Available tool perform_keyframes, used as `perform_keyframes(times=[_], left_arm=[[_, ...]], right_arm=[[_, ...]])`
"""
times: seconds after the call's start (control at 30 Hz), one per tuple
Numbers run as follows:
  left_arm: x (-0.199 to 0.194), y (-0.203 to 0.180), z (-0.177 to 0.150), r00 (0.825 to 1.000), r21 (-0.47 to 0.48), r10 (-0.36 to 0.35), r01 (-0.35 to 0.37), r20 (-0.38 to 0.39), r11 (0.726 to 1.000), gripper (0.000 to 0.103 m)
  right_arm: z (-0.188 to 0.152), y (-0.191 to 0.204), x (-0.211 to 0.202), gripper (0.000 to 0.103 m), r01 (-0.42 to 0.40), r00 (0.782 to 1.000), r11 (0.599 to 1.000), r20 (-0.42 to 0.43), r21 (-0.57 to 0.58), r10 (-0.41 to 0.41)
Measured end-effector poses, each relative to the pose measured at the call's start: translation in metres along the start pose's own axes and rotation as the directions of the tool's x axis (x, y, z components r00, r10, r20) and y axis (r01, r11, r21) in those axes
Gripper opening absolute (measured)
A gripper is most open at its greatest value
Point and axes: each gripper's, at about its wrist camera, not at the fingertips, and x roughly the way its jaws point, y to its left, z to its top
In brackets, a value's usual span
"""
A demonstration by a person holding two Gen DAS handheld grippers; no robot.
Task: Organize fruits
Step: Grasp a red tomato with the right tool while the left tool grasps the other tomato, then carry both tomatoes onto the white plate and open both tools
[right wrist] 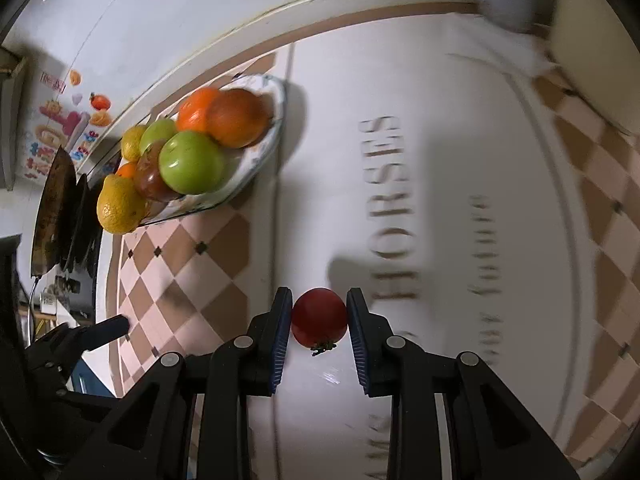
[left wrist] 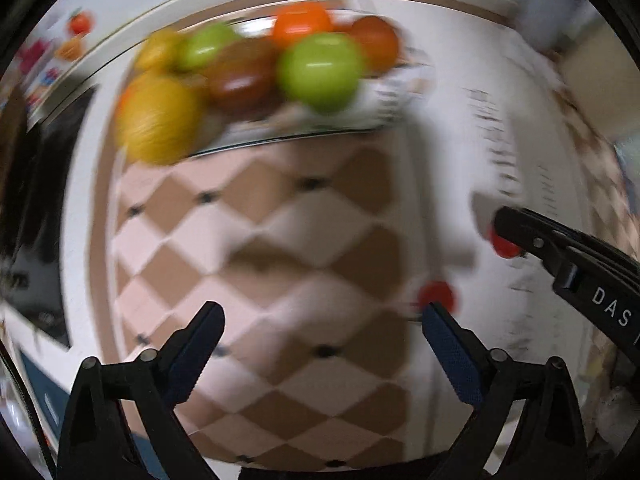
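Note:
A patterned plate (right wrist: 267,148) holds several fruits: green apples (right wrist: 192,168), oranges (right wrist: 236,118), a yellow lemon (right wrist: 120,206) and a dark red fruit (right wrist: 150,178). In the blurred left wrist view the plate (left wrist: 384,100) with the fruits is ahead. My right gripper (right wrist: 319,322) is shut on a small red tomato (right wrist: 319,318) just above the tablecloth. My left gripper (left wrist: 320,344) is open and empty over the checkered cloth. It sees the right gripper (left wrist: 520,232) holding the red tomato (left wrist: 505,247), and another small red tomato (left wrist: 437,295) by its right finger.
The tablecloth (right wrist: 460,220) is white with printed letters and a brown-and-pink checkered border. Dark pans (right wrist: 56,200) stand at the left beyond the table edge. A wall with stickers (right wrist: 60,120) lies behind the plate.

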Motion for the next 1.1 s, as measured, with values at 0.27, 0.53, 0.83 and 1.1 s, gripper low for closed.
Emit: perform_keyframes(times=[0.27, 0.53, 0.83, 1.1], left_arm=[[0.018, -0.061, 0.0, 0.997, 0.162, -0.058, 0.066, -0.054, 0.985, 0.058], [0.029, -0.083, -0.001, 0.998, 0.239, -0.039, 0.048, -0.045, 0.97, 0.028], [-0.003, -0.054, 0.018, 0.996, 0.099, -0.085, 0.082, 0.027, 0.992, 0.028], [-0.045, 0.02, 0.063, 0.985, -0.093, -0.099, 0.113, 0.139, 0.989, 0.028]], right_arm=[[-0.018, -0.042, -0.021, 0.03, 0.031, 0.999, 0.998, 0.019, 0.061, -0.032], [-0.025, -0.057, -0.027, 0.031, 0.033, 0.999, 0.996, 0.032, 0.085, -0.036], [-0.006, -0.046, -0.03, 0.03, -0.02, 0.998, 0.998, 0.059, 0.06, 0.017], [0.043, 0.003, -0.01, 0.03, -0.181, 0.977, 0.983, 0.112, -0.021, 0.182]])
